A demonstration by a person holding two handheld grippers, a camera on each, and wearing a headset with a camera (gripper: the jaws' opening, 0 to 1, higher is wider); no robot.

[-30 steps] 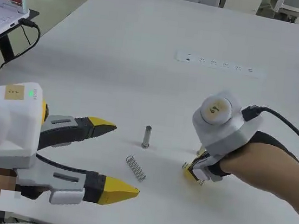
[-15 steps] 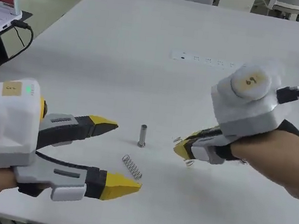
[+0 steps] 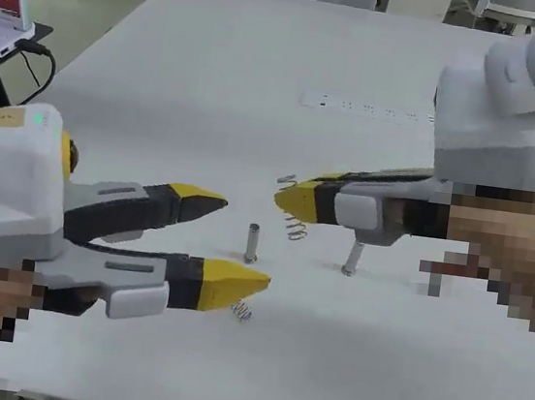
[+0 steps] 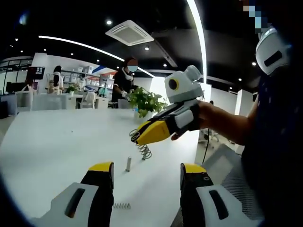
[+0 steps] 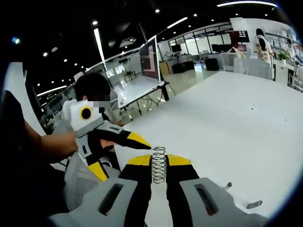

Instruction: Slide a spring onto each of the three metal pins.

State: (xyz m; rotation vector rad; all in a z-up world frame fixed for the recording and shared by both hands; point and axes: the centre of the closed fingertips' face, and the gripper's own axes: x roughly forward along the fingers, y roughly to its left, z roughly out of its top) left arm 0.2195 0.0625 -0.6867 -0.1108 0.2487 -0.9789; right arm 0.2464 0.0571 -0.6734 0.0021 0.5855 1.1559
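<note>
A silver coil spring (image 3: 294,229) is pinched at the tips of the right tool (image 3: 285,195), whose yellow jaws are closed narrowly on it. Its long axis runs steeply up and down, crosswise to the jaws and slightly tilted. A short stretch of coil shows above the tips, and the longer lower end hangs down toward the white surface (image 3: 214,76), clear of it. In the right gripper view the spring (image 5: 159,165) stands between the two jaw tips.

Just beside its lower end a short metal pin (image 3: 252,242) stands upright on the surface. A second metal pin (image 3: 351,259) leans under the body of the right tool.

A second coil spring (image 3: 242,309) lies flat on the surface, partly behind the nearer jaw of the left tool (image 4: 147,167). That tool is spread wide and holds nothing, and the upright pin sits between its tips in the head view. A white power strip (image 3: 386,110) lies well beyond, toward the far edge.
</note>
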